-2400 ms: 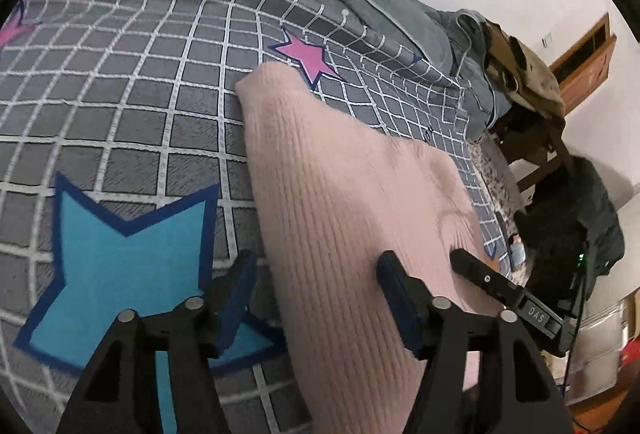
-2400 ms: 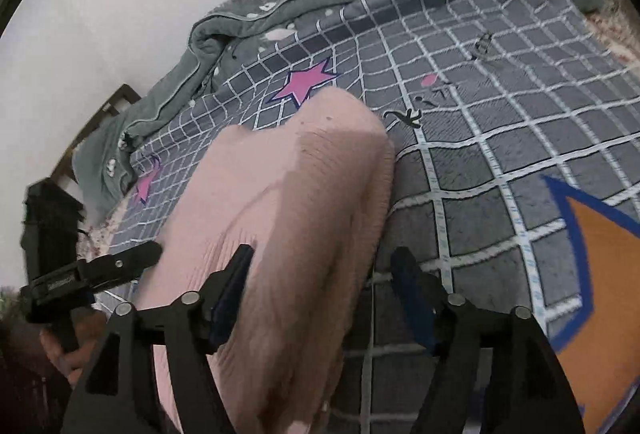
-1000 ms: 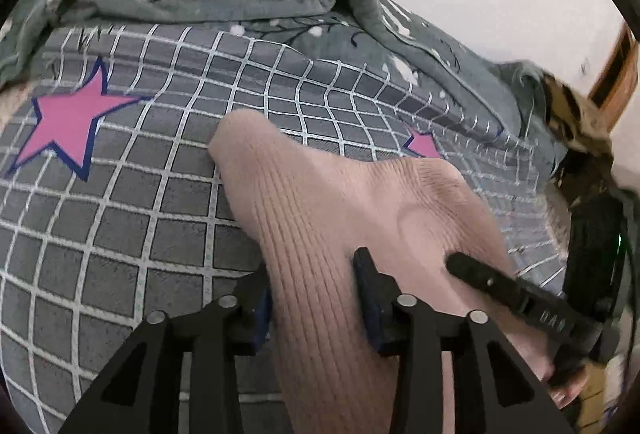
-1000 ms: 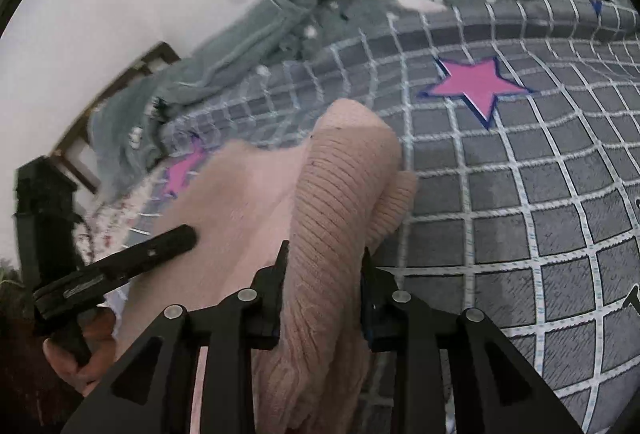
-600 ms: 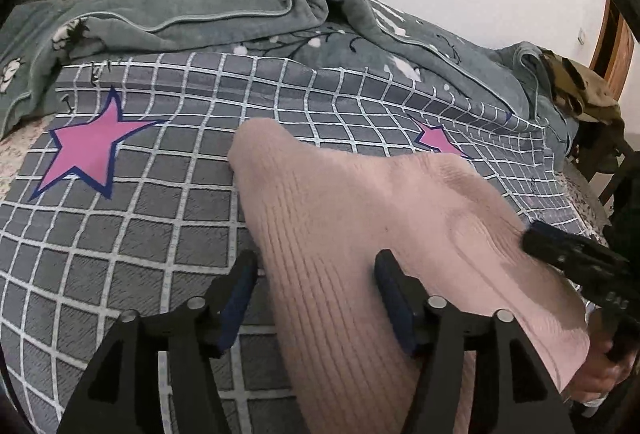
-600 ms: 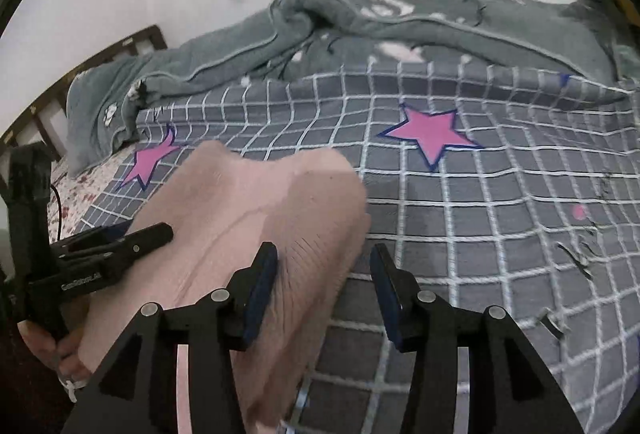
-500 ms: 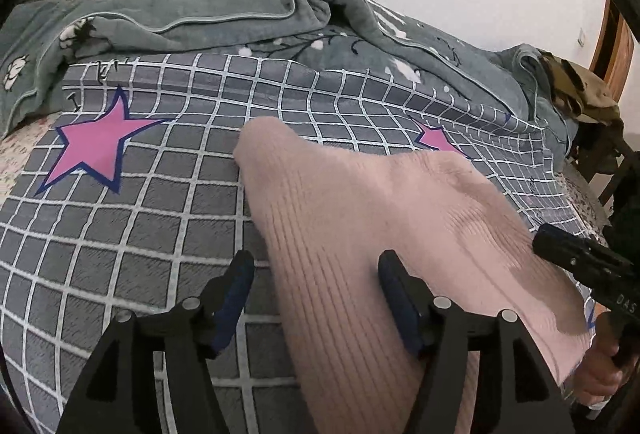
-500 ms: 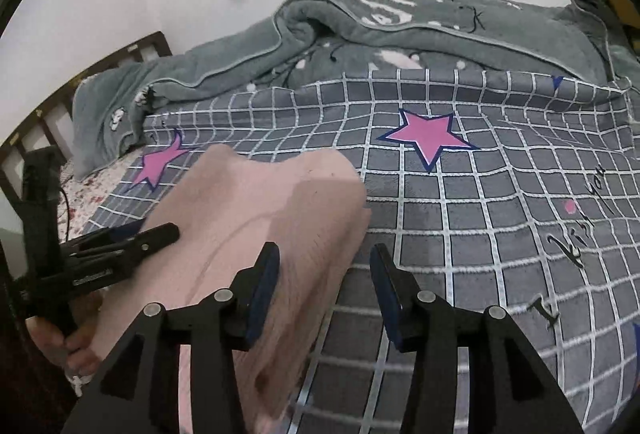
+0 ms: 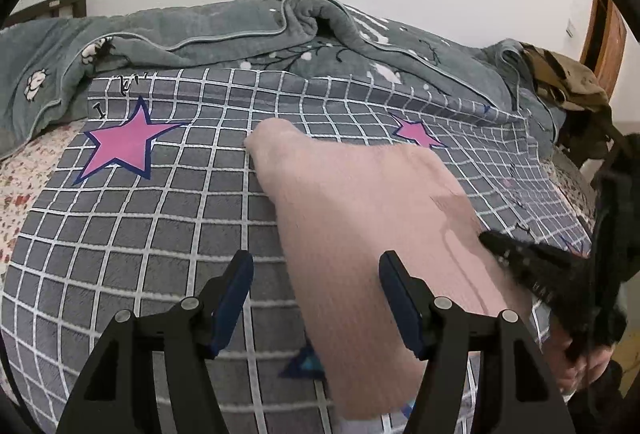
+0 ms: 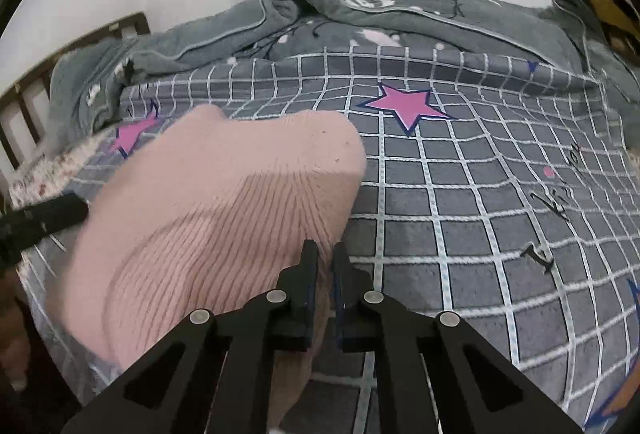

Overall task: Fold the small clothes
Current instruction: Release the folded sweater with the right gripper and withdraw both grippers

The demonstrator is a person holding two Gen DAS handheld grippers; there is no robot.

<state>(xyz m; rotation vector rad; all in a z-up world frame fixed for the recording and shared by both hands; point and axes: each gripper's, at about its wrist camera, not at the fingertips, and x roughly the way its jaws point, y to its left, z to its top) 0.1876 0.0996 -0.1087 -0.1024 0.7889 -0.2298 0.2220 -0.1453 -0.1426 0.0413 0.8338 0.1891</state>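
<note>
A pink ribbed knit garment (image 9: 360, 214) lies folded on the grey checked bedspread (image 9: 120, 234). My left gripper (image 9: 315, 260) stands open over the garment's left edge, and its pads do not press the knit. My right gripper (image 10: 325, 248) is at the garment's (image 10: 224, 202) right edge; its jaws are closing and pinch a fold of the pink knit. The right gripper's black finger (image 9: 516, 256) shows blurred at the right of the left wrist view, with a hand (image 9: 576, 366) below it. A dark finger of the left gripper (image 10: 44, 218) shows at the left of the right wrist view.
A grey blanket (image 9: 240, 30) is bunched along the back of the bed under a white wall. Pink stars (image 9: 120, 146) mark the bedspread. A wooden headboard (image 10: 24, 94) stands at far left, and clothes (image 9: 568, 78) are piled at right.
The right gripper went from open around the garment's right edge to closed on it. The left gripper opened off the knit a second ago. Both have drawn back and up a little.
</note>
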